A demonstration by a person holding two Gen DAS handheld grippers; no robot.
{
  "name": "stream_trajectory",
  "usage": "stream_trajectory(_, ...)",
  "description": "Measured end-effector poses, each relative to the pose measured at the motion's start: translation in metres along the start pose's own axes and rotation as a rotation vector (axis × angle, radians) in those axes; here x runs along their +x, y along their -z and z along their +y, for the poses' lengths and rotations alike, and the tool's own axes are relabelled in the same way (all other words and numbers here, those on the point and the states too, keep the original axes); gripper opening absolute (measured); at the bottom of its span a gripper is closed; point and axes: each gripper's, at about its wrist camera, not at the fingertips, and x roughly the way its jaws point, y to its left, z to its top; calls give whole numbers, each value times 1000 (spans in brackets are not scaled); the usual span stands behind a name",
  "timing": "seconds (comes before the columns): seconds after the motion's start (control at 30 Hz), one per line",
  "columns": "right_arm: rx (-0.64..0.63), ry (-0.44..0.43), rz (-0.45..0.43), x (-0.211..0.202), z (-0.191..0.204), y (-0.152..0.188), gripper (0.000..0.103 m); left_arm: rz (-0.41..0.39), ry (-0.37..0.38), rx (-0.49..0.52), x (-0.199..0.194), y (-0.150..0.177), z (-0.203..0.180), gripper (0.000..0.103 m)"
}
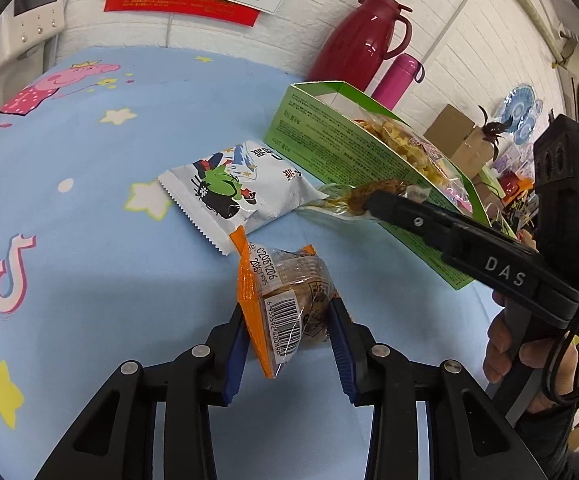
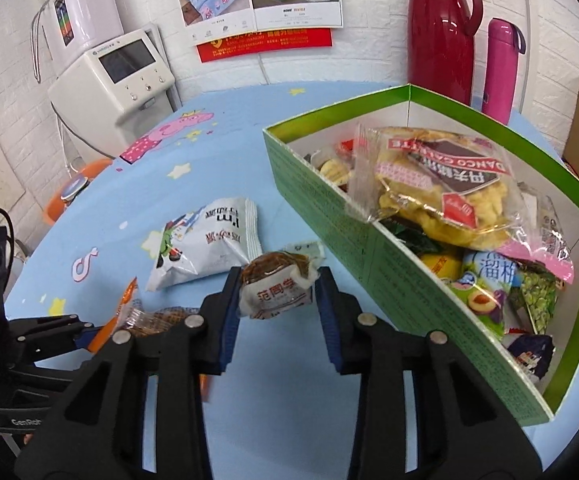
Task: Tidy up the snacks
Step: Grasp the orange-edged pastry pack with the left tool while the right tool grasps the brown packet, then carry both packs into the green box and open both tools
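Note:
My left gripper (image 1: pixel 287 320) is shut on an orange-edged cake packet (image 1: pixel 285 300) with a barcode, held just above the blue cloth. My right gripper (image 2: pixel 277 280) is shut on a small clear-wrapped brown pastry (image 2: pixel 275 280), beside the green box's near wall. In the left wrist view that gripper (image 1: pixel 373 200) pinches the pastry (image 1: pixel 369 194) next to the box. A white snack bag (image 1: pixel 235 190) (image 2: pixel 205 240) lies flat on the cloth between both grippers. The open green box (image 2: pixel 329 208) (image 1: pixel 341 152) holds several snack packets, a clear bag of yellow puffs (image 2: pixel 441 188) on top.
A red thermos jug (image 2: pixel 441 32) and a pink bottle (image 2: pixel 501 68) stand behind the box by the brick wall. A white appliance (image 2: pixel 113 76) sits off the table's far left. A cardboard box (image 1: pixel 461 136) and clutter lie at the right. A hand (image 1: pixel 529 356) holds the right gripper's handle.

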Motion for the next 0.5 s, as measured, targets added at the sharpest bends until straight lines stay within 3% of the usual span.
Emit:
stream_trajectory(0.3, 53, -51, -146, -47, -8, -13, 38, -45, 22, -15, -25, -19, -17, 34)
stream_trajectory(0.37, 73, -56, -183, -59, -13, -14, 38, -52, 21, 7, -28, -29, -27, 28)
stream_trajectory(0.4, 81, -55, -201, -64, -16, -15, 38, -56, 23, 26, -29, -36, -34, 11)
stream_trajectory(0.5, 119, -49, -255, -80, -29, -18, 38, -61, 44, 63, -29, -55, -53, 9)
